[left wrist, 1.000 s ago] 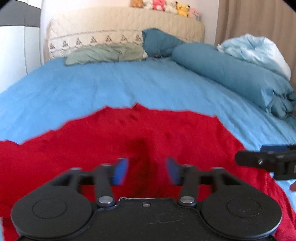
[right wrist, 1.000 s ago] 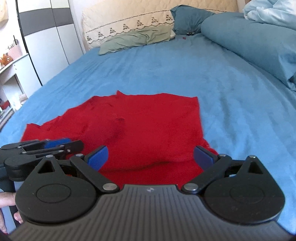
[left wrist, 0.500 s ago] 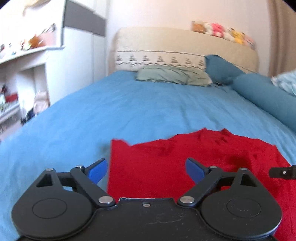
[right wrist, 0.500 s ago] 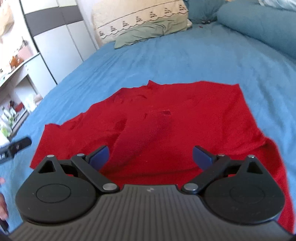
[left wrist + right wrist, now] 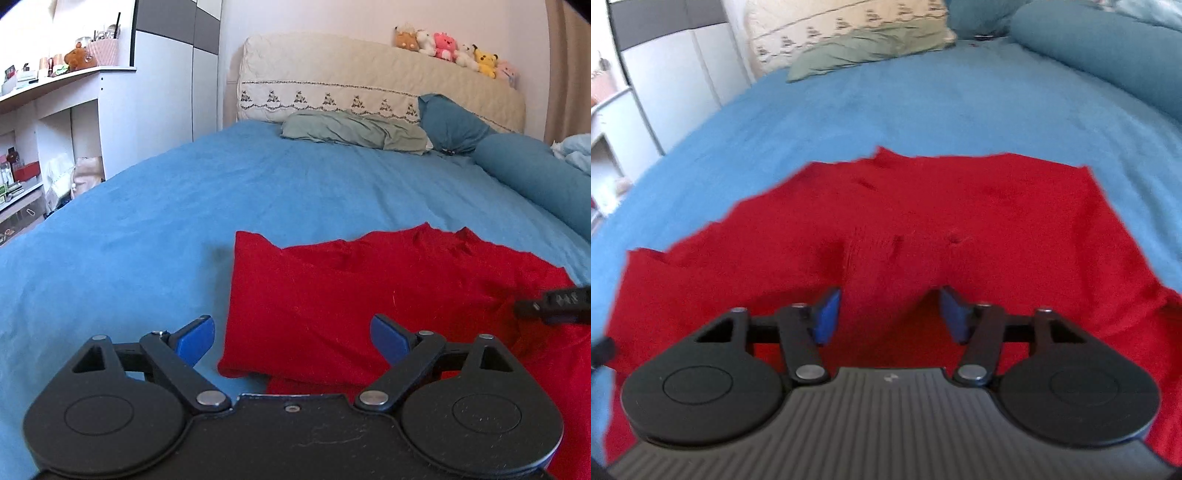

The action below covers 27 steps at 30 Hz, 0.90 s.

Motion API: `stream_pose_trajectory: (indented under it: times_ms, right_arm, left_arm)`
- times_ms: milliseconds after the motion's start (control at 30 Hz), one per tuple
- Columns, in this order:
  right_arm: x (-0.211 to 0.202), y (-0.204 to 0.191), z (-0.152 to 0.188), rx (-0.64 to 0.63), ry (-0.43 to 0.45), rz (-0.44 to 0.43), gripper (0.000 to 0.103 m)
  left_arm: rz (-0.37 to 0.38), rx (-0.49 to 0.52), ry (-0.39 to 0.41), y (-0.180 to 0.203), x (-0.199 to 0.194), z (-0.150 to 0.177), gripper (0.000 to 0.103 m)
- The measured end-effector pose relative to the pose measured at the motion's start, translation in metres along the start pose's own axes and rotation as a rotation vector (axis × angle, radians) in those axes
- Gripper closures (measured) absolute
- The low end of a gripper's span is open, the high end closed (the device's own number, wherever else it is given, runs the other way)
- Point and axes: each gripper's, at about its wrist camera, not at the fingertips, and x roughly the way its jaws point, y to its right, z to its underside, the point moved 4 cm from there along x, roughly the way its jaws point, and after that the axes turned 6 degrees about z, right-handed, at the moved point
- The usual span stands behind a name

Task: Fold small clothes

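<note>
A red garment (image 5: 369,291) lies spread on the blue bed sheet (image 5: 184,221), with its left side folded over so a straight edge runs down it. My left gripper (image 5: 291,338) is open and empty, low over the garment's near left corner. My right gripper (image 5: 888,314) is half closed over a raised ridge of the red garment (image 5: 923,221); the blue pads (image 5: 827,314) stand on either side of the ridge with gaps showing. The right gripper's tip (image 5: 554,304) shows at the right edge of the left wrist view.
A green pillow (image 5: 354,129), a dark blue pillow (image 5: 450,122) and a long blue bolster (image 5: 535,177) lie at the head and right of the bed. Plush toys (image 5: 450,48) sit on the headboard. White shelves (image 5: 55,122) stand left of the bed.
My left gripper opened and swung left to the garment's left edge. My right gripper's jaws narrowed from wide open around a ridge of the red cloth.
</note>
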Motion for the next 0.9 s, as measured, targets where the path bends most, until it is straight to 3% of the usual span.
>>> stream_pose_trajectory:
  times_ms: [200,367,400,467,567,667,833,900]
  right_arm:
    - [-0.022,0.028,0.018,0.067,0.021,-0.121,0.031]
    - [-0.017,0.038,0.010,0.138,0.011,-0.146,0.035]
    - [-0.016,0.039,0.008,0.138,0.008,-0.137,0.041]
    - [-0.011,0.037,-0.001,0.117,-0.017,-0.109,0.081]
    - [-0.017,0.035,-0.027,0.142,-0.011,-0.140,0.082]
    - [-0.038,0.034,-0.067,0.111,0.081,-0.170,0.082]
    - [-0.062,0.043,-0.105,-0.052,0.243,-0.085,0.082]
    - [-0.054,0.054,-0.101,-0.063,0.237,-0.033,0.082]
  left_arm:
    - [0.001,-0.058,-0.012,-0.013,0.000,0.003,0.009]
    - [-0.019,-0.068,-0.020,-0.020,-0.002,0.006,0.009]
    - [-0.022,-0.073,-0.021,-0.022,-0.002,0.006,0.009]
    - [-0.034,-0.060,-0.021,-0.025,-0.002,0.007,0.009]
    - [-0.092,0.027,-0.024,-0.031,-0.005,0.012,0.009]
    - [-0.077,0.048,-0.046,-0.037,-0.006,0.018,0.009]
    - [-0.023,0.079,-0.071,-0.022,0.002,0.018,0.009]
    - [-0.011,0.096,-0.079,-0.014,0.007,0.019,0.009]
